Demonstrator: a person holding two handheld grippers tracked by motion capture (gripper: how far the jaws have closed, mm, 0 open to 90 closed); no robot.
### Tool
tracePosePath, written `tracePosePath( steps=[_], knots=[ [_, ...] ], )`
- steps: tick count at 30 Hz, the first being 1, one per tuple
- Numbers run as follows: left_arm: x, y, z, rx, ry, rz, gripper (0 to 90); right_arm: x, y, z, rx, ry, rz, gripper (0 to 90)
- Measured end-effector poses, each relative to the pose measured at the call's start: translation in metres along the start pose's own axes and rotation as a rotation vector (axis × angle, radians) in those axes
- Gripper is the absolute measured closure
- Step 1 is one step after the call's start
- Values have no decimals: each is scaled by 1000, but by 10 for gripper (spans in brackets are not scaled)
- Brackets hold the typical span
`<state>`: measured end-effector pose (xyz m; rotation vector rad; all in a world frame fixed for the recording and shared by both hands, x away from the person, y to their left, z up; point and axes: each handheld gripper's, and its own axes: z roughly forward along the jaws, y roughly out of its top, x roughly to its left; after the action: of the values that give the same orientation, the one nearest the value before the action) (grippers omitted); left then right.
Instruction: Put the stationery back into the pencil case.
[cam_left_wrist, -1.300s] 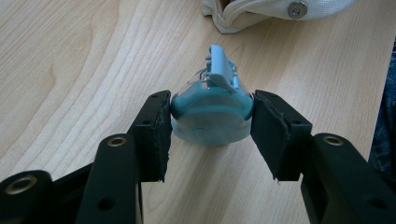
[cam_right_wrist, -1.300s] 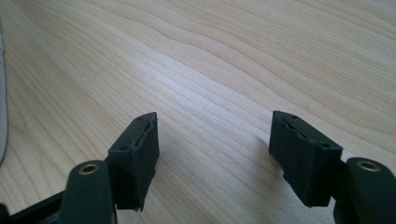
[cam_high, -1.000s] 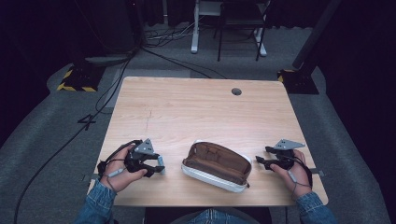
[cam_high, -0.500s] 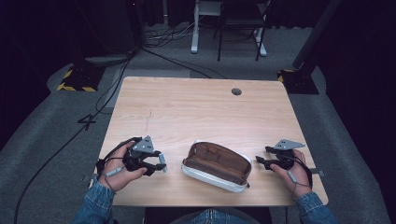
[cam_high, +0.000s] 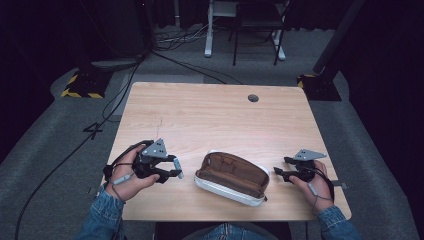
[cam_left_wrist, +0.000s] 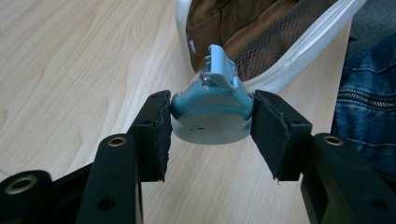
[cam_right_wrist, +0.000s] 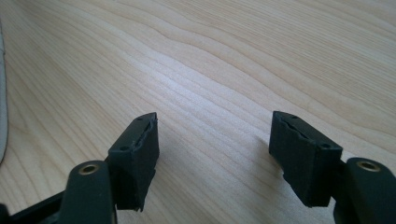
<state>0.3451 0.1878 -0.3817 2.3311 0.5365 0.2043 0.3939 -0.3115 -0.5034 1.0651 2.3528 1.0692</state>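
Observation:
A small light-blue round case (cam_left_wrist: 212, 109) with a flip tab on top hangs above the wood, and my left gripper (cam_left_wrist: 210, 119) is shut on its two sides. From above, that left gripper (cam_high: 175, 168) is at the table's front left, pointing toward the pouch. The open pouch (cam_high: 232, 177) has a white shell and a brown lining, and it lies at the front centre. Its mesh pocket and white zip edge (cam_left_wrist: 280, 51) show just beyond the case. My right gripper (cam_high: 278, 173) rests at the front right, pointing at the pouch. The right gripper (cam_right_wrist: 215, 140) is open over bare wood.
The light wooden table (cam_high: 210, 120) has a round cable hole (cam_high: 253, 98) at the back right. A denim sleeve (cam_left_wrist: 366, 112) lies by the pouch. Cables, a desk frame and chair legs stand on the dark floor beyond the far edge.
My left gripper has lifted a little off the table with the blue case still in it. The right gripper and the pouch have not moved.

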Motion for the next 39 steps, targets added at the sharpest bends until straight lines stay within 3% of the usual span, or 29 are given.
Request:
tracePosePath(
  steps=[22, 39],
  knots=[
    [-9, 41, 11, -27, -37, 76, 488, 0, 0, 0, 0, 0, -2, 335],
    [-22, 73, 39, -43, -89, 115, 488, 0, 0, 0, -1, 1, -4, 334]
  ],
)
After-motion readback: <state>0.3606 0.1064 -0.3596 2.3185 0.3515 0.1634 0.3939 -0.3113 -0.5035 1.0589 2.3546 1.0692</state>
